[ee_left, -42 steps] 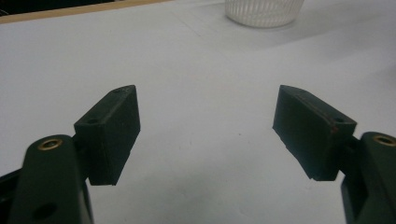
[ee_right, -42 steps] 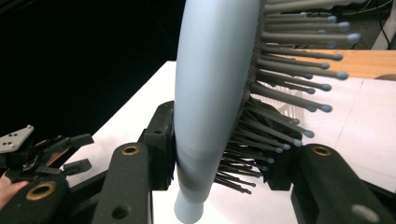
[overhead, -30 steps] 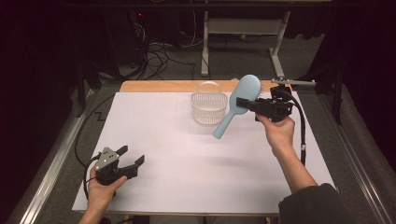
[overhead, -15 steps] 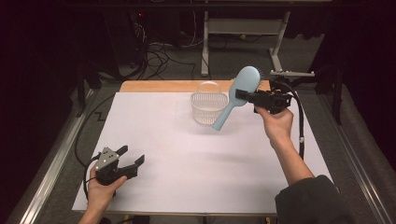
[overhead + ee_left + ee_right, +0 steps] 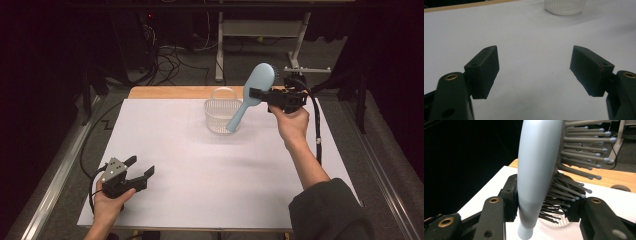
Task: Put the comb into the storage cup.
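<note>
A white rectangular sheet point(image 5: 200, 170) covers most of the table, with a strip of pale wooden board point(image 5: 170, 92) showing along its far edge. Toward the far side, a little right of centre, stands a clear ribbed plastic basket point(image 5: 220, 114) with a thin hoop handle. Above and just right of it hangs the pale blue oval plastic hairbrush point(image 5: 252, 94), tilted so its broad head points up and to the far right while its slim rounded handle slants down toward the basket's near right rim; whether the handle tip touches the basket cannot be told. In the right gripper view the brush's smooth, matte back curves to one side and the other face carries rows of thin dark bristles tipped with small pale blue beads. The black right gripper point(image 5: 270, 95) clamps the brush where head meets handle, one pad on the smooth back, the other pressed into the bristles. At the near left corner of the sheet, well apart from all this, the black left gripper point(image 5: 140, 172) sits low in the person's hand, its jaws spread wide with only bare sheet between them.
</note>
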A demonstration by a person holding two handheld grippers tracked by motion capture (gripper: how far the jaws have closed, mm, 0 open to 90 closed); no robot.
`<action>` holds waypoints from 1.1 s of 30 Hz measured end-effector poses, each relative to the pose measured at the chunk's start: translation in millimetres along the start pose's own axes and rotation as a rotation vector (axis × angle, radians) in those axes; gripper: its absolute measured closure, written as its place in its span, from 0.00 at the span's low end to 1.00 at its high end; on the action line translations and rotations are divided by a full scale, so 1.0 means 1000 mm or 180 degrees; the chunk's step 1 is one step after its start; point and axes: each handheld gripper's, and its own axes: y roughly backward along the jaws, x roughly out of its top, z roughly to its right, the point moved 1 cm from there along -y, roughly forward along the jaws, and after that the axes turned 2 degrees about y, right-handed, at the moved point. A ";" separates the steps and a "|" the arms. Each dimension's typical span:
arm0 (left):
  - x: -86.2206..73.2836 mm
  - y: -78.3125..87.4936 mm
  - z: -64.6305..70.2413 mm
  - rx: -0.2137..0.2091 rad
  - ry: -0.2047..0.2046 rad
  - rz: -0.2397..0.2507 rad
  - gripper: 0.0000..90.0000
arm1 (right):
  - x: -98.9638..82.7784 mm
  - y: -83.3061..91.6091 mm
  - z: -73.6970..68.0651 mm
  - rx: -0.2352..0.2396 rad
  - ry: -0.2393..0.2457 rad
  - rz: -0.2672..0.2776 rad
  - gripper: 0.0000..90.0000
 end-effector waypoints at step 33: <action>0.000 0.001 0.001 -0.0017 0.0005 0.0034 0.28 | 0.025 -0.041 0.004 -0.0214 -0.0042 0.0003 0.62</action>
